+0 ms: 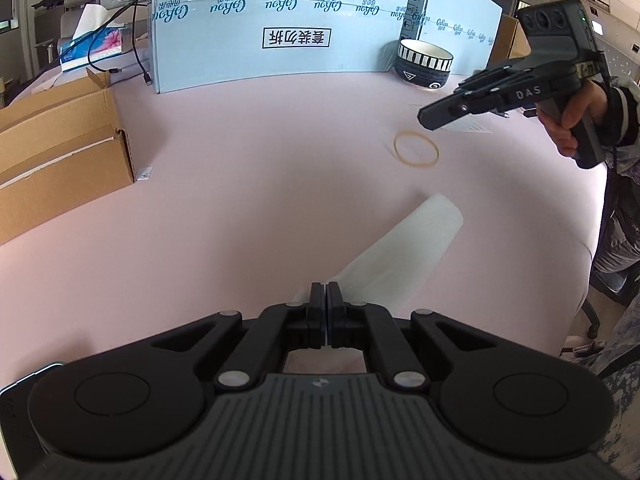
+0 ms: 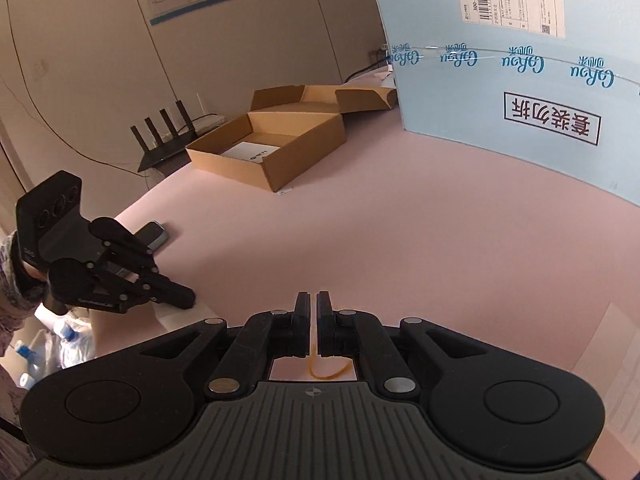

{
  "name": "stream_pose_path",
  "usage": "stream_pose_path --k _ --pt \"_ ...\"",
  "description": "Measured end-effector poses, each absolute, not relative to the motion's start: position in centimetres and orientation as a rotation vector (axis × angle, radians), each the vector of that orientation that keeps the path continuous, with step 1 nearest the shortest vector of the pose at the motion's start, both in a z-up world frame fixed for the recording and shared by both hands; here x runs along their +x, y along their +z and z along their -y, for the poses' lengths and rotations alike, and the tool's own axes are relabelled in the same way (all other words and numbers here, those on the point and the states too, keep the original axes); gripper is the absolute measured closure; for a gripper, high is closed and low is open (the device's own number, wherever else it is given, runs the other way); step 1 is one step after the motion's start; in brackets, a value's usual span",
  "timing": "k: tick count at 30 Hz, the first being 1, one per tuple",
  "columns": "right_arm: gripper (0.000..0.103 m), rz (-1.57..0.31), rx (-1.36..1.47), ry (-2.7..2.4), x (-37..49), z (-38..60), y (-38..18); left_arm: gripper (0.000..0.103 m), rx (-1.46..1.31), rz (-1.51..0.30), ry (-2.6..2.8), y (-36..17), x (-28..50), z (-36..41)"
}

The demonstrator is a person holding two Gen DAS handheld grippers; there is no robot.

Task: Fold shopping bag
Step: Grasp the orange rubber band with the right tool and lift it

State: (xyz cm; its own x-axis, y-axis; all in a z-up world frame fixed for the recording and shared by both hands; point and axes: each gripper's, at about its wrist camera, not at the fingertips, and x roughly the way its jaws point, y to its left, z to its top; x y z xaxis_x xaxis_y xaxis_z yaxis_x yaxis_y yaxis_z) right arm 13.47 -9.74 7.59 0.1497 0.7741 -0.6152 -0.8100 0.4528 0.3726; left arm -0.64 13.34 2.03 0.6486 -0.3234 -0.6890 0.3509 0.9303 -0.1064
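A white shopping bag (image 1: 400,252), rolled into a flattened tube, lies on the pink table (image 1: 260,168). My left gripper (image 1: 325,288) is shut on the bag's near end, low over the table; it also shows in the right wrist view (image 2: 188,300). A tan rubber band (image 1: 416,149) lies flat on the table beyond the bag. My right gripper (image 1: 426,117) hovers just above and to the right of the band, jaws together and empty. In the right wrist view the right gripper (image 2: 313,300) has its jaws nearly closed, with the band (image 2: 326,372) showing below them on the table.
A large light-blue carton (image 1: 280,24) stands at the back, with a striped bowl (image 1: 424,63) beside it. An open cardboard box (image 1: 60,148) sits at the left. A tissue box (image 1: 90,46) and cables lie behind it. A phone (image 2: 154,236) lies near the table edge.
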Motion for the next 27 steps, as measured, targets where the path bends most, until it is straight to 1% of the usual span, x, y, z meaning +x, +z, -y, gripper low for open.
stream_pose_path --k 4,7,9,11,14,17,20,27 --pt "0.1 -0.861 -0.036 1.141 12.3 8.8 7.2 0.102 0.041 -0.763 -0.382 1.9 -0.9 -13.4" --pt "0.088 -0.813 -0.033 1.092 12.6 9.4 7.6 0.102 0.031 -0.758 -0.387 1.8 -0.9 -13.6" --pt "0.086 -0.81 -0.012 1.054 13.2 10.2 7.7 0.102 0.015 -0.758 -0.388 1.8 -0.8 -13.8" --pt "0.086 -0.816 -0.096 1.035 12.8 9.9 7.2 0.102 0.013 -0.757 -0.391 1.7 -0.8 -13.9" --pt "0.086 -0.798 -0.301 1.084 10.6 8.4 6.6 0.102 0.008 -0.755 -0.389 1.7 -0.8 -14.0" --pt "0.086 -0.7 -0.584 1.137 7.8 6.3 6.4 0.102 0.015 -0.75 -0.384 1.7 -0.9 -13.8" --pt "0.087 -0.643 -0.811 1.138 6.9 4.4 6.0 0.102 0.018 -0.751 -0.383 1.7 -1.0 -13.8" --pt "0.087 -0.668 -1.019 1.195 7.9 1.5 5.1 0.102 0.008 -0.746 -0.382 1.5 -1.1 -13.9"
